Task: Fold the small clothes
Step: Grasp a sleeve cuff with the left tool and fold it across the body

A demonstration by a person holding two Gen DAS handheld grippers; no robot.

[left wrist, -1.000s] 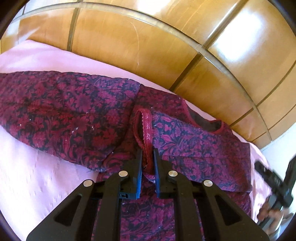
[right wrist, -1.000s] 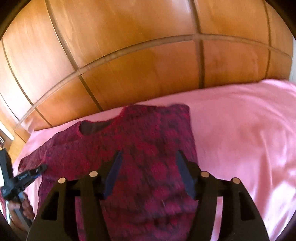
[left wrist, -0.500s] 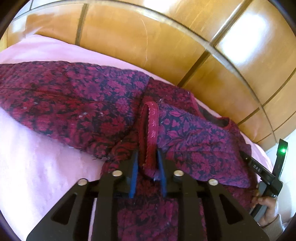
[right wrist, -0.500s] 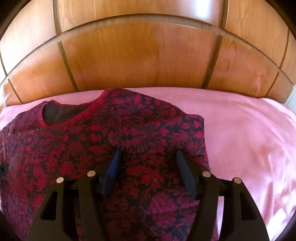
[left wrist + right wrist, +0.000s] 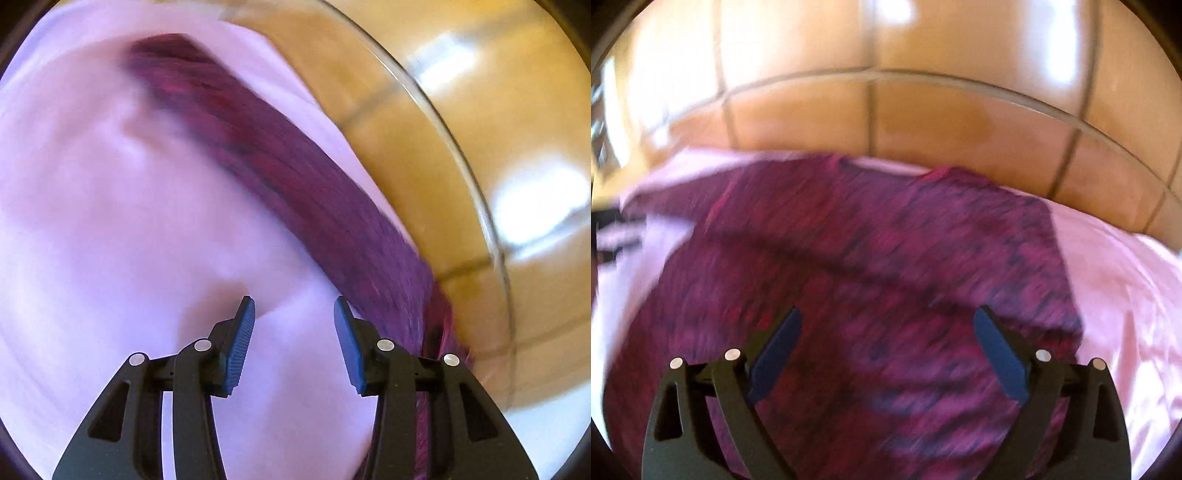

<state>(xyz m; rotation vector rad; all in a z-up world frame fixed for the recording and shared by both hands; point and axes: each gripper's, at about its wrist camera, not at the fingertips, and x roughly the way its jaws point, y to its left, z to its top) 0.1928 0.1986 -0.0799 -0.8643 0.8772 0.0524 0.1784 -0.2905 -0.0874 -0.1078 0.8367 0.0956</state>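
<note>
A: What is seen on the left side?

B: The left gripper [image 5: 293, 343] is held over the pink bed sheet [image 5: 110, 240], angled downward. Its jaws have just been opening and are now moderately parted; nothing lies between them, only bare sheet. The garment [image 5: 295, 177] is seen as a blurred maroon band running from upper left to lower right, along the wooden headboard [image 5: 480, 147], just beside the right finger of the gripper. The sleeve fold is judged to have been released, which would explain the empty jaws.

A: And the right side?

B: The right gripper [image 5: 886, 354] is positioned above the body of the garment [image 5: 868, 277], which is spread over the sheet [image 5: 1126, 295] in front of the headboard [image 5: 923, 110]. Its jaws have just been opening and now stand wide, with patterned fabric visible below and between them but not pinched. Whether the fingertips touch the cloth cannot be told, owing to motion blur.

A: Why are both grippers held empty?

B: A repositioning step is inferred: a new edge is presumably to be selected before the next fold is made.

A: What is to be observed for that fold?

B: A single layer at a hem or side edge should be taken, so that the folded portion is not dragged open.
</note>
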